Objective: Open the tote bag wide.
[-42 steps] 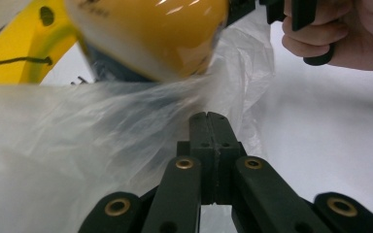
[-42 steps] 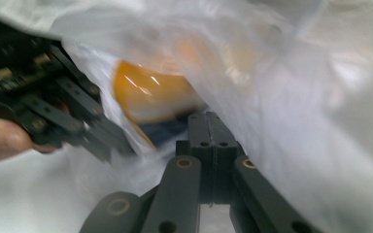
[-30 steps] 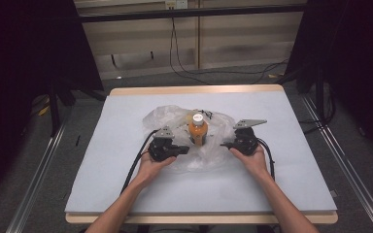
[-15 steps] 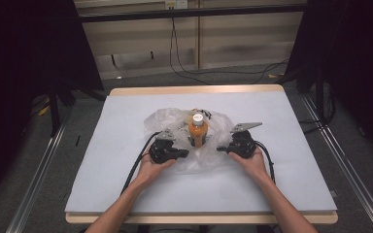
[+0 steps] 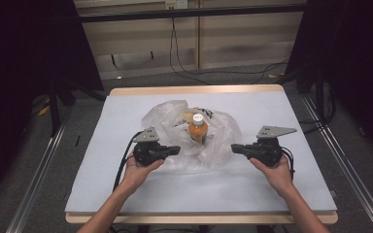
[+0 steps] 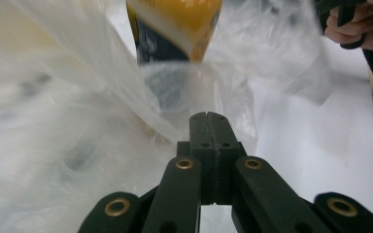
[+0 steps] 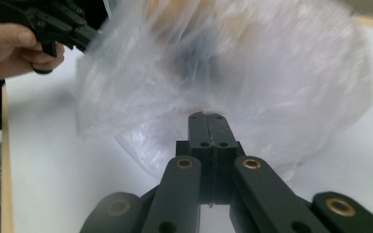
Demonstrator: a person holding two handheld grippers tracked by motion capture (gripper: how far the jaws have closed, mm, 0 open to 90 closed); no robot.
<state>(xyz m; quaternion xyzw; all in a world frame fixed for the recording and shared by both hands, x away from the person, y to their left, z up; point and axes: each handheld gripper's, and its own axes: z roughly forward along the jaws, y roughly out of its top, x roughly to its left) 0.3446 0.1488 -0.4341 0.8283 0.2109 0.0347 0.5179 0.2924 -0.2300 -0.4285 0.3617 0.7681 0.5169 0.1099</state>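
Note:
An orange drink bottle [image 5: 198,132] with a white cap stands upright inside a crumpled clear plastic bag [image 5: 165,119] in the middle of the white table [image 5: 272,194]. My left gripper [image 5: 177,150] is at the bag's left side with its jaws pressed together. The bag's film [image 6: 102,145] runs right up to the tips [image 6: 207,116] and looks pinched there. My right gripper [image 5: 234,148] is at the bag's right edge, jaws together too, with film [image 7: 141,141] gathered at its tips [image 7: 207,116]. The bottle's lower body [image 6: 175,29] shows just beyond the left jaws.
The table's wooden edge [image 5: 194,90] runs along the far side. Cables [image 5: 184,53] lie on the floor behind it, and metal rails [image 5: 39,179] flank both sides. The other hand and its gripper [image 7: 39,29] show at the upper left of the right gripper view.
Both hands have moved apart, away from the bottle, and risen a little. The bag's sides have spread outward with them. The bottle still stands upright.

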